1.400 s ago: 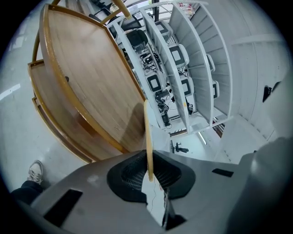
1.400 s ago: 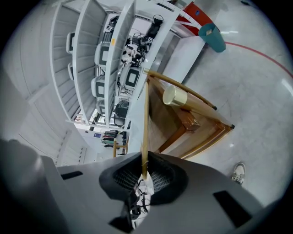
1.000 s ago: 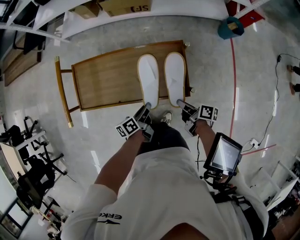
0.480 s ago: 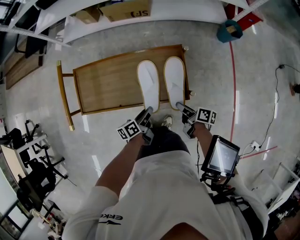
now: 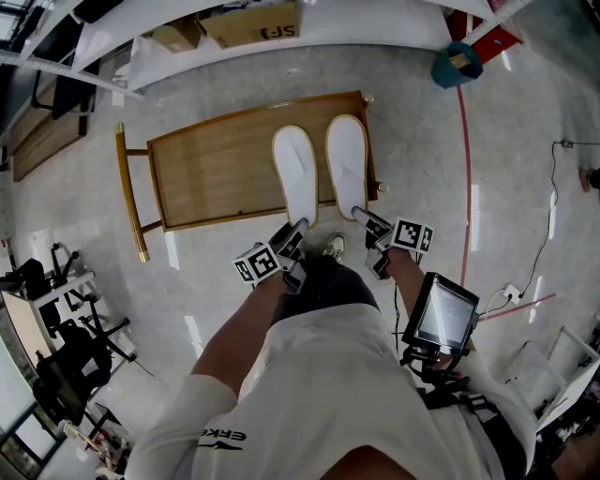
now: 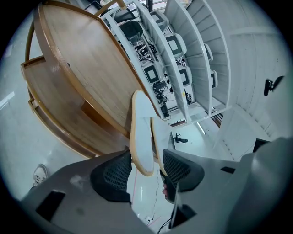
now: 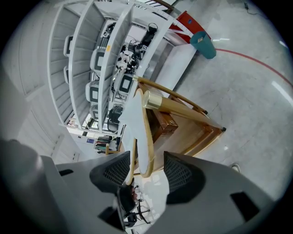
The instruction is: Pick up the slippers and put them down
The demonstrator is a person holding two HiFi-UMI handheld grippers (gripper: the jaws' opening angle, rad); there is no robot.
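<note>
Two white slippers with tan soles lie side by side, flat on the wooden table: the left slipper and the right slipper, heels at the near edge. My left gripper is at the left slipper's heel. Its jaws are opening, the heel still between the pads with a gap on the right pad's side. My right gripper is at the right slipper's heel. Its jaws are opening too, and the pads stand off both sides of that heel.
The table stands on a pale glossy floor, with the person's legs right below its near edge. A teal bin and a red floor line lie to the right. Cardboard boxes are behind, black chairs at far left, white shelving beyond.
Both grippers' jaws have spread apart around the slipper heels. The slippers stay flat on the table and the hands have barely shifted.
</note>
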